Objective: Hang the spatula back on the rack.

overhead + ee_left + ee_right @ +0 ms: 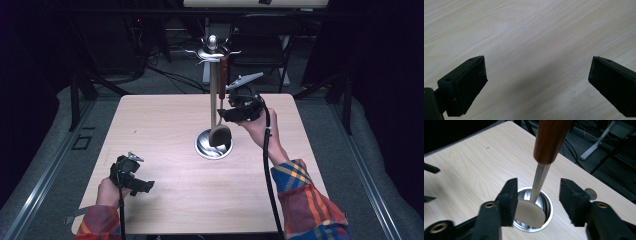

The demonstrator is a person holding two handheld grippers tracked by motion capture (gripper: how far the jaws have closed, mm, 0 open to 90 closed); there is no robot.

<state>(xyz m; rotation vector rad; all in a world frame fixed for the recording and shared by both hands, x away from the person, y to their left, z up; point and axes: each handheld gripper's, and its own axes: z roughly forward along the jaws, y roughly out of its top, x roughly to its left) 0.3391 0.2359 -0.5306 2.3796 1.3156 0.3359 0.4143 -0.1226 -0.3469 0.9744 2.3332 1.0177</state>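
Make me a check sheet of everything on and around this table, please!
Surface: pale wooden table, bare apart from the stand.
Job's things: spatula with brown handle hangs from metal stand, blade over the round base.
Clutter: nothing seen.
Grippers: right tongs open around the spatula's shaft; left tongs open above bare wood.
Cables: black cable trails along the right forearm.
Surroundings: dark room, chair behind table.

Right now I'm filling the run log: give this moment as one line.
right gripper: jaws open beside utensil | utensil: hanging on stand | left gripper: jaws open over table
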